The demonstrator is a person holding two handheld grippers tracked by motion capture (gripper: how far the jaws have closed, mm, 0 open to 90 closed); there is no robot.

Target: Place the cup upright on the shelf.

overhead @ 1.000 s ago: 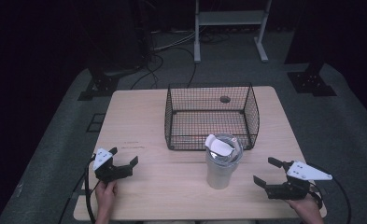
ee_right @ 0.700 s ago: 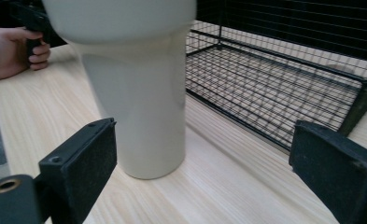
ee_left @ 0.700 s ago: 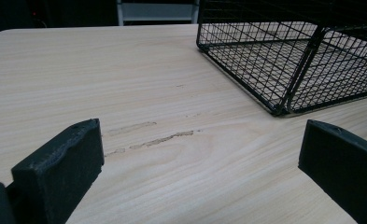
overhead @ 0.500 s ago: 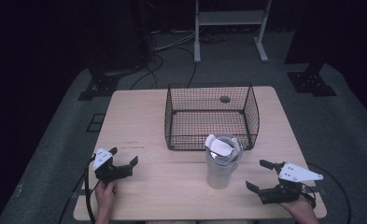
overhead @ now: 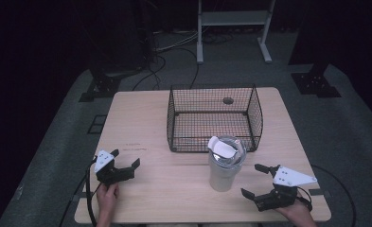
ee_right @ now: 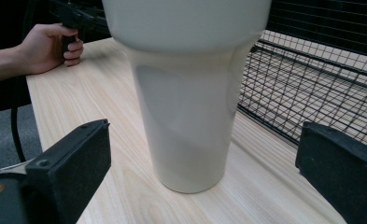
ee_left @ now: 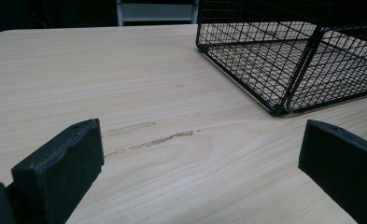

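Moved my right tool (overhead: 257, 180) leftward toward the white tumbler (overhead: 225, 164), jaws spread wide, tumbler upright just ahead between them, untouched, left tool (overhead: 125, 159) open, unmoved.

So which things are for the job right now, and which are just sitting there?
For the job:
- white tumbler, standing upright on the table
- right gripper, open and pointed at the tumbler
- probably the wire basket just behind the tumbler

Just there:
- left gripper, open, off to the side
- table
- cables on the floor
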